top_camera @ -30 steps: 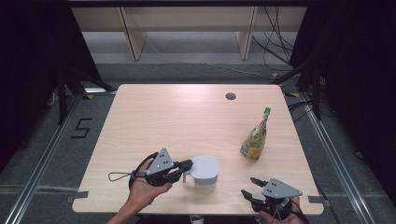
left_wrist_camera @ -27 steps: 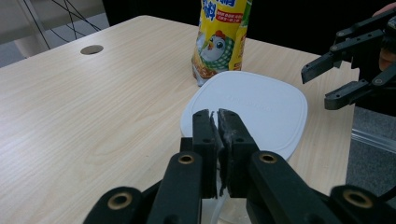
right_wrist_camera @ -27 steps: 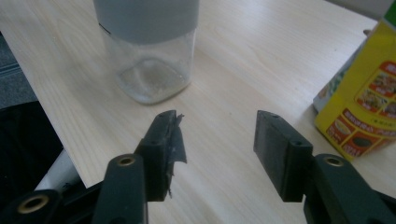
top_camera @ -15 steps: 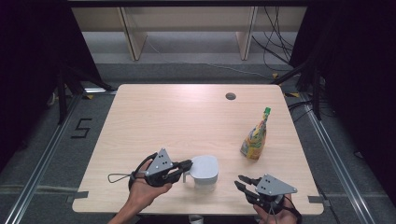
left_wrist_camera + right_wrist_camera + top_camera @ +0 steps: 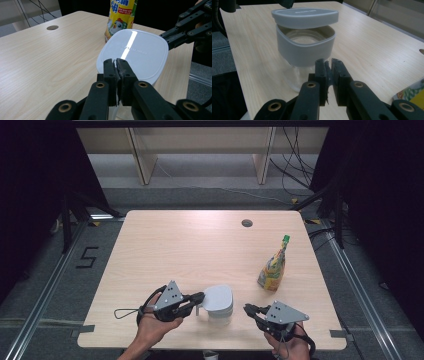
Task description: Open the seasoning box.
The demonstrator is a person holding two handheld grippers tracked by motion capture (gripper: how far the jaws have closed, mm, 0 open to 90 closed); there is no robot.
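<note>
While left gripper [image 5: 199, 298] pinches lid [image 5: 218, 297] edge — jaws closed on it, lid tilted, raised off jar [image 5: 305, 48] — we see right gripper [image 5: 248, 308] just right of jar, jaws closed, empty. Jar sits near table [image 5: 165, 245] edge, centre: grey collar, clear glass below, appears empty. Snack pouch [image 5: 273, 267] stands far-right.

A "5" [image 5: 86, 257] marks the floor (left of the table); the pouch's [image 5: 121, 15] print is unreadable.

Near the table's [image 5: 165, 245] front edge we see the left gripper [image 5: 199, 298] touching a white-lidded container [image 5: 218, 303], the right gripper [image 5: 247, 309] just beside it, a pouch [image 5: 272, 267] toward the right edge.
</note>
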